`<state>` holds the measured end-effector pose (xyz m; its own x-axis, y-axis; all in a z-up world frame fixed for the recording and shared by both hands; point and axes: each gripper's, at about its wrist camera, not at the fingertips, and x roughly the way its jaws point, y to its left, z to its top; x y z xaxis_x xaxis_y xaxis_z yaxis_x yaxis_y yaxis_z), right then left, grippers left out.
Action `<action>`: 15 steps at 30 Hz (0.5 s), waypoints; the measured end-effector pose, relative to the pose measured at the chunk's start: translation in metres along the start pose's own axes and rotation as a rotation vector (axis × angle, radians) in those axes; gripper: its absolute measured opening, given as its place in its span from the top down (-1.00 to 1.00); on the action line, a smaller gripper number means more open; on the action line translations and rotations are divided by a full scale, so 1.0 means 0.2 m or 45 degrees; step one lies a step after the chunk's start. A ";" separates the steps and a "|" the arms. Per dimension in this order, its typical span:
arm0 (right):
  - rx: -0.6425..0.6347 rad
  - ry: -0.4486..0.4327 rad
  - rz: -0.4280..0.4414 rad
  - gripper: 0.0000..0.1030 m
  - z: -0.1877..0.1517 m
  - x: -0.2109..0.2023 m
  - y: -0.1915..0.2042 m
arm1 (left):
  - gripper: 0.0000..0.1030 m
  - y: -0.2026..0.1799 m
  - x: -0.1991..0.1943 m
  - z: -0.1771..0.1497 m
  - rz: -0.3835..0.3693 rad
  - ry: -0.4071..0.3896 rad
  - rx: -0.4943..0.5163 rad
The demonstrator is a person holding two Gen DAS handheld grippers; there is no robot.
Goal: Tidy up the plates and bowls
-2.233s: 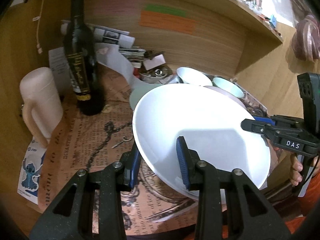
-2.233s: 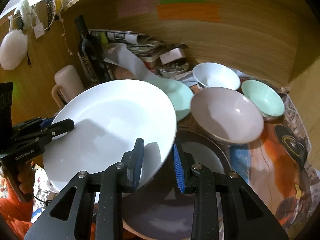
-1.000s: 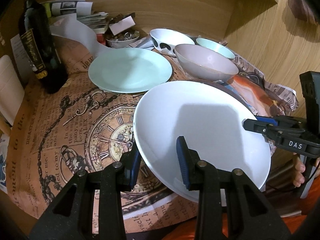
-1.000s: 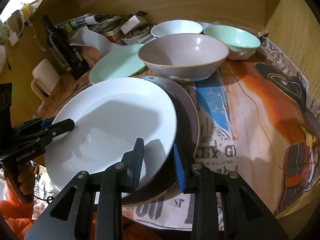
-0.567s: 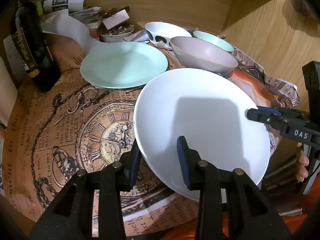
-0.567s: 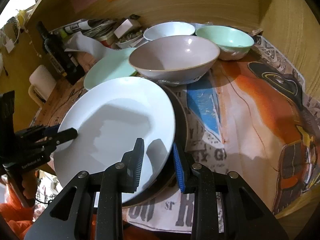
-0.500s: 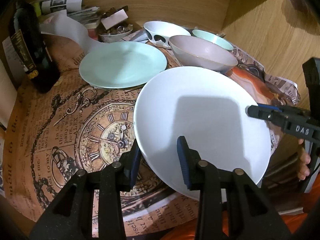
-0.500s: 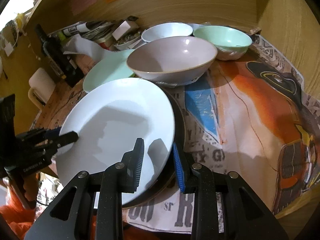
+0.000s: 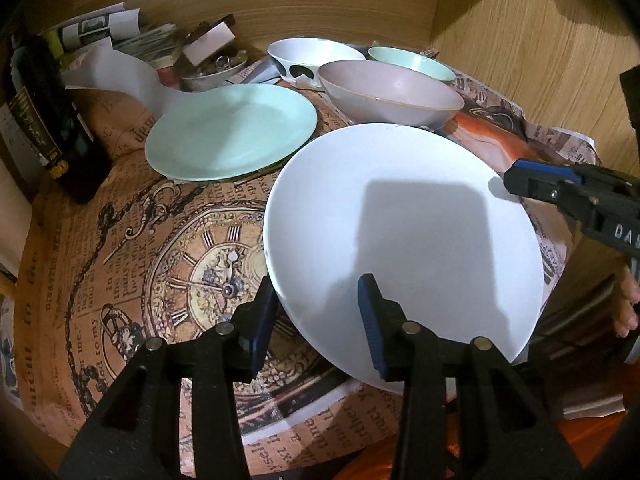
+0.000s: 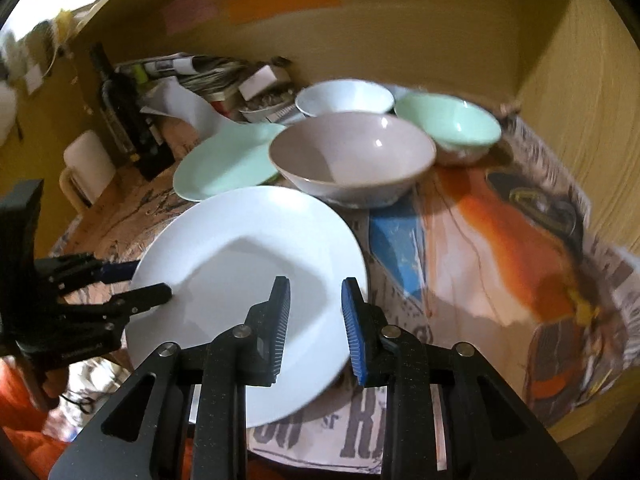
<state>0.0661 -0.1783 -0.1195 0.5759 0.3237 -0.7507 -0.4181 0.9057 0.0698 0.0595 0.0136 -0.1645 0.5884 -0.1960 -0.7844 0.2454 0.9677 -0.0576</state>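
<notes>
Where the white plate lies: the white plate (image 9: 400,220) is at the near edge of the paper-covered surface (image 9: 120,240), overhanging it toward the holder; its underside is hidden, so contact with the surface cannot be told.
Left tongs: the left tongs (image 9: 316,316) are clenched on the plate's near-left rim, one finger over the face and the other under the edge.
Right tongs: the right tongs (image 10: 316,312) straddle the opposite rim; the blurred right view does not show whether they pinch it, so their state cannot be told.
Green plate: the green plate (image 9: 232,132) lies flat behind the white plate, its far edge partly covered by a curl of white paper.
Bowls: the pink bowl (image 9: 388,88) stands just behind the white plate; the white bowl (image 9: 312,50) and green bowl (image 9: 404,60) are partly hidden behind it.
Bottle: the dark bottle (image 9: 52,128) stands at far left, its top cut off in the left view.
Back clutter: papers and a small dish, too dim to make out.
</notes>
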 end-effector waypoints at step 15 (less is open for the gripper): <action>0.054 -0.100 0.056 0.47 0.14 -0.07 0.00 | -0.14 0.15 -0.24 0.10 0.122 -0.256 -0.075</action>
<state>0.0772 -0.1755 -0.0908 0.6115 0.3826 -0.6926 -0.4152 0.9003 0.1307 0.0545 0.0496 -0.1172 0.7499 -0.1246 -0.6497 0.1390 0.9899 -0.0294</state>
